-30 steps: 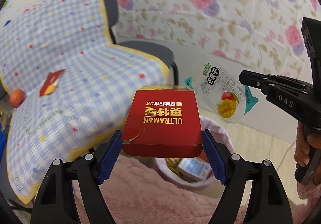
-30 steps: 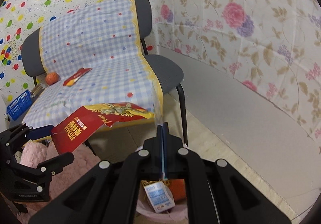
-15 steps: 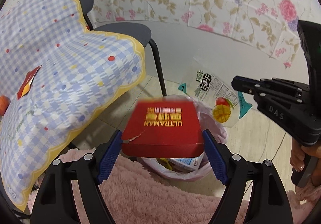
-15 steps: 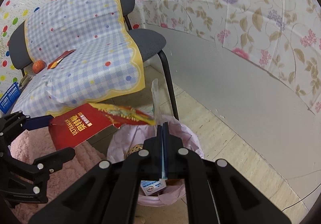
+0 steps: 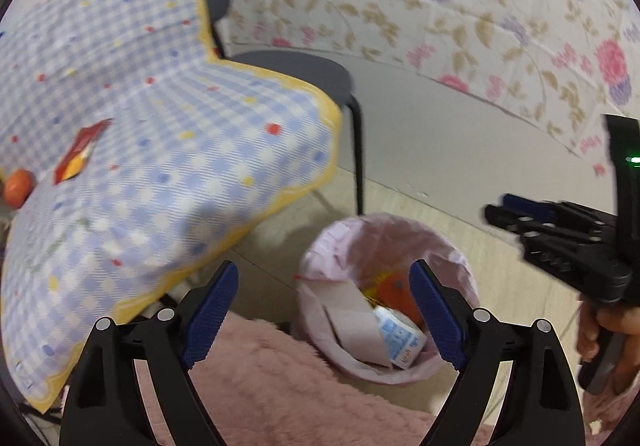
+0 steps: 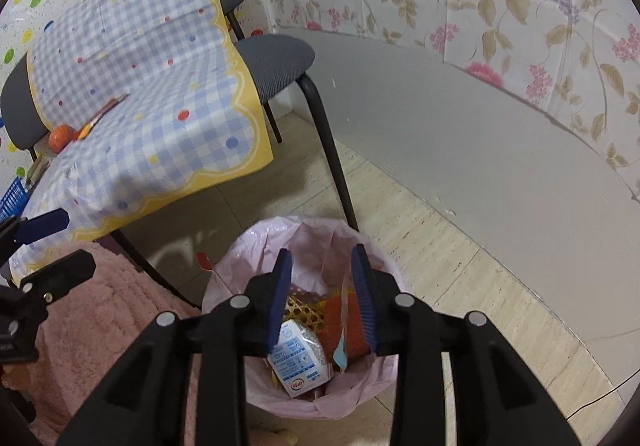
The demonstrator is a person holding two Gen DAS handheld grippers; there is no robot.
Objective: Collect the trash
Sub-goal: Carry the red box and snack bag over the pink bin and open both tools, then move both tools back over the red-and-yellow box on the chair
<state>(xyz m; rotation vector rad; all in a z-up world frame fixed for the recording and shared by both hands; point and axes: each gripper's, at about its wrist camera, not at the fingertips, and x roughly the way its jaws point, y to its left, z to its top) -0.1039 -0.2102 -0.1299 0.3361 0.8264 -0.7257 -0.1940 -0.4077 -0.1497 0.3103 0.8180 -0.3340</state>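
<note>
A bin lined with a pink bag [image 5: 400, 242] [image 6: 372, 394] stands on the floor by the chair. It holds a white and blue carton [image 5: 400, 334] [image 6: 298, 360], red packaging [image 6: 352, 330] and other trash. My left gripper [image 5: 324, 310] is open and empty, just left of and above the bin. My right gripper [image 6: 322, 290] is open right above the bin; a clear pouch [image 6: 340, 310] hangs between its fingers, falling into the bin. The right gripper also shows at the right of the left wrist view [image 5: 520, 222].
A grey chair [image 6: 276, 58] draped with a blue checked cloth [image 5: 160, 150] stands left of the bin. A red wrapper [image 5: 80, 154] and an orange fruit [image 5: 18, 184] lie on the cloth. A pink fluffy rug [image 5: 280, 386] lies in front. Floral wall behind.
My left gripper opened and the red Ultraman box dropped out of it. My right gripper opened and let go of the mango pouch. Both moved over the bin.
</note>
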